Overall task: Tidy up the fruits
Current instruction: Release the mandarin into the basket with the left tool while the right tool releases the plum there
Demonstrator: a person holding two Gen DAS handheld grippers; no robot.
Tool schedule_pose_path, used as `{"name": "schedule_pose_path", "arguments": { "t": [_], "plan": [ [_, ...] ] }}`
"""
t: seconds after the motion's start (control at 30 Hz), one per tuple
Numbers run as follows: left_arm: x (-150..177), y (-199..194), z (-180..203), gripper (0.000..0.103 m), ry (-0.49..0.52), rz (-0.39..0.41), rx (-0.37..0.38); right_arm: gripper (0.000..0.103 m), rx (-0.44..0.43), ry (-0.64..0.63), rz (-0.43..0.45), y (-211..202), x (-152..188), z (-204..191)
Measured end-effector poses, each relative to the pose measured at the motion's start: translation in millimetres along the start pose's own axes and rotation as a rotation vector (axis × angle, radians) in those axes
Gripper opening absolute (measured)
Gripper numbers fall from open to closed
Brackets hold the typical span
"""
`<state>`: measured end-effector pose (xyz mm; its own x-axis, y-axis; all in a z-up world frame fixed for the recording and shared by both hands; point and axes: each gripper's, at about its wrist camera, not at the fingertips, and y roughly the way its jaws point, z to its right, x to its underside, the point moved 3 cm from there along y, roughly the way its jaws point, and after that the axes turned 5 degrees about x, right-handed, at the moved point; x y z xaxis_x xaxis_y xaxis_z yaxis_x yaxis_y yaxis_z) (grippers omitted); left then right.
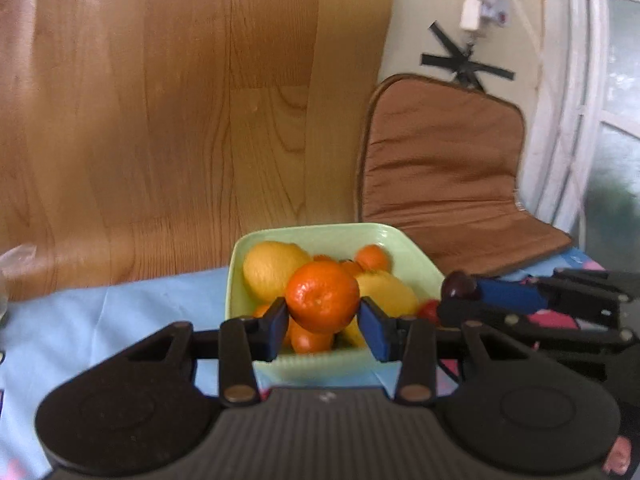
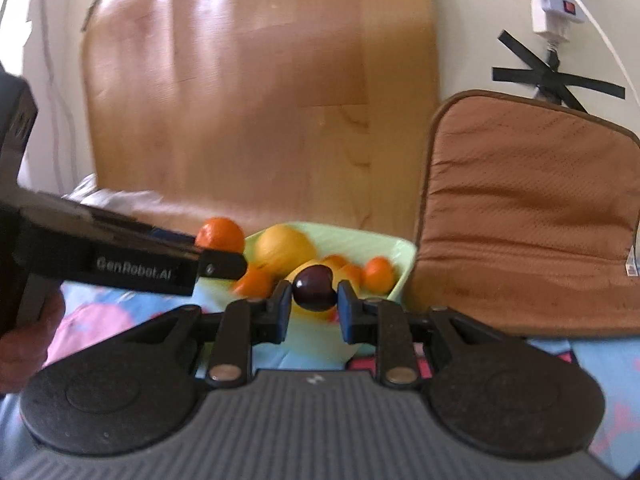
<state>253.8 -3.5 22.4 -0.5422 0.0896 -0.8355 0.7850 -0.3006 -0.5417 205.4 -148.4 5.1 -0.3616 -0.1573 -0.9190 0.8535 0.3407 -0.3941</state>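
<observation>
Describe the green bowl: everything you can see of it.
The green bowl is pale mint, squarish with rounded corners, smooth and glossy like ceramic or plastic, faintly ribbed on its near wall. It stands upright on a light blue cloth, before a brown cushion. Lemons and tangerines are heaped inside.

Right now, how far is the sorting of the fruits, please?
Nothing looks sorted yet: no sorted fruit shows in either view. In hand: the left gripper is shut on a round orange mandarin, and the right gripper is shut on a small dark purple grape, both over the pale green square bowl. Left: the yellow lemons and other small mandarins in the bowl.
</observation>
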Motion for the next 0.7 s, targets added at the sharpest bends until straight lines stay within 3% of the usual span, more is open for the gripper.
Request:
{"name": "schedule_pose_path", "arguments": {
  "t": [0.13, 0.3, 0.5, 0.7],
  "plan": [
    [-5, 31, -6, 0.039, -0.012, -0.038, -0.017, 0.028, 0.022, 0.042, -0.013, 30, -8, 16],
    [-4, 34, -7, 0.053, -0.002, -0.022, -0.04, 0.035, 0.04, 0.064, -0.019, 48, -4, 25],
    [-7, 1, -30, 0.052, -0.075, 0.031, -0.047, 0.035, 0.032, 0.099, 0.028, 26, -9, 26],
    [23, -48, -64, 0.052, -0.148, 0.044, -0.066, 0.034, -0.055, 0.118, 0.024, -4, -1, 5]
  ]
}}
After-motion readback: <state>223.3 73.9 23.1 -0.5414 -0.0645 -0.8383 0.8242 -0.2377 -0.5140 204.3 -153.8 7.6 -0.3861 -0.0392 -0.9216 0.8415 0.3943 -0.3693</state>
